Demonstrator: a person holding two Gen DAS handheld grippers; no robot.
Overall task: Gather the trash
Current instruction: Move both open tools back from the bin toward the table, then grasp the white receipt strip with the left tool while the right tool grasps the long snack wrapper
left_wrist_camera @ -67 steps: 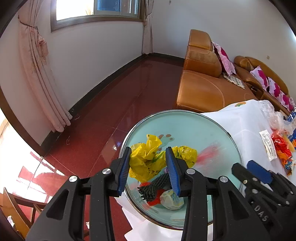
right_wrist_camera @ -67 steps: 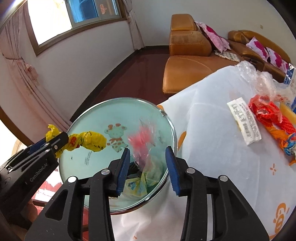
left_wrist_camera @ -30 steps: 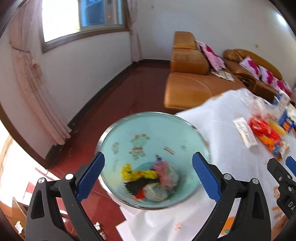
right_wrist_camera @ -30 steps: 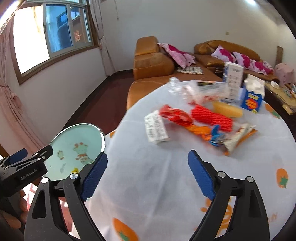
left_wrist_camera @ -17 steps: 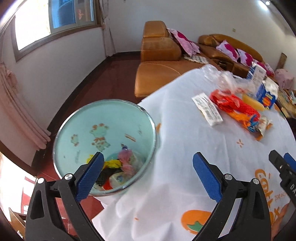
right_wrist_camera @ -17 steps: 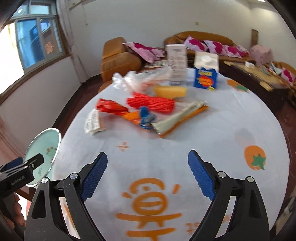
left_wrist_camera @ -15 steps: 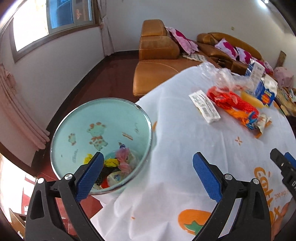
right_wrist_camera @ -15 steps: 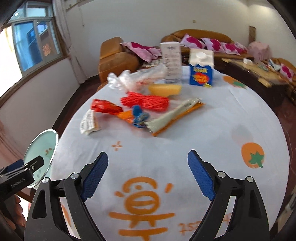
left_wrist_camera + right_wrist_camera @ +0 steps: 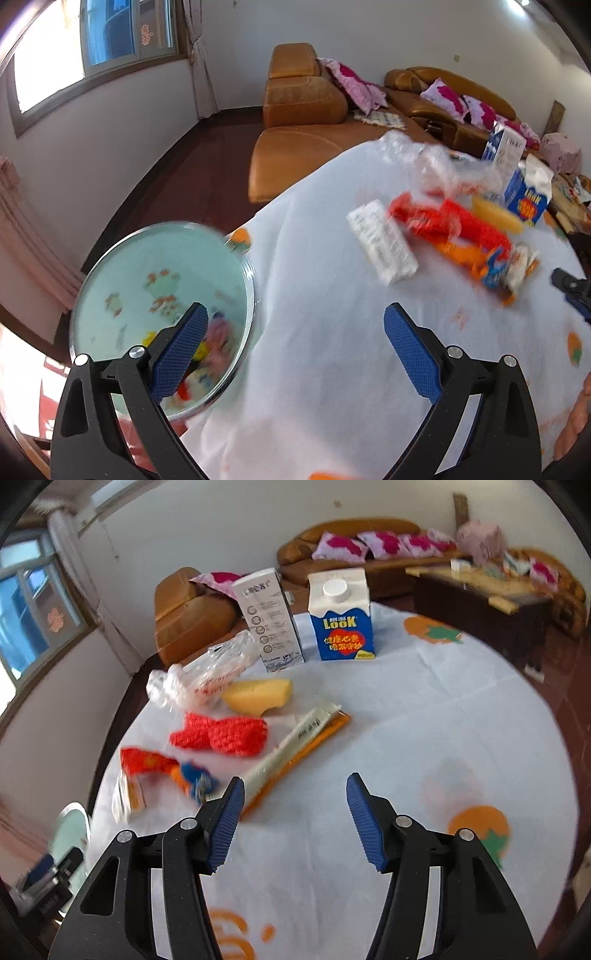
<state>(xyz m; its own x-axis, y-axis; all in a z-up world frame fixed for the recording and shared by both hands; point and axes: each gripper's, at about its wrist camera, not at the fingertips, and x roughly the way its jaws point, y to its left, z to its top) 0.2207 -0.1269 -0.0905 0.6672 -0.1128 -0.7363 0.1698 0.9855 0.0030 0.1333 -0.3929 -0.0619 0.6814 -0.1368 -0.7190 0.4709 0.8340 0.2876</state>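
Note:
A pale green trash bin [image 9: 162, 266] with a metal rim stands off the table's left edge; crumpled wrappers lie in its bottom. My left gripper [image 9: 295, 347] is open and empty over the white tablecloth beside the bin. My right gripper [image 9: 295, 821] is open and empty above the table, its left finger close to a long white-and-orange wrapper [image 9: 295, 746]. Farther off lie a red foam net [image 9: 221, 734], a red and blue wrapper [image 9: 162, 766], a white wrapper [image 9: 382, 240], a yellow sponge [image 9: 258, 696] and a clear plastic bag [image 9: 199, 675].
Two cartons stand at the table's far side: a blue LOOK carton [image 9: 341, 620] and a white carton [image 9: 269, 622]. Orange sofas [image 9: 306, 96] with pink cushions line the walls. A dark coffee table [image 9: 480, 598] stands to the right. The left gripper shows at lower left [image 9: 48, 882].
Both grippers let trash go into the bin, opened, and swung right from the bin to the table. The right gripper has moved closer to the pile and narrowed a little.

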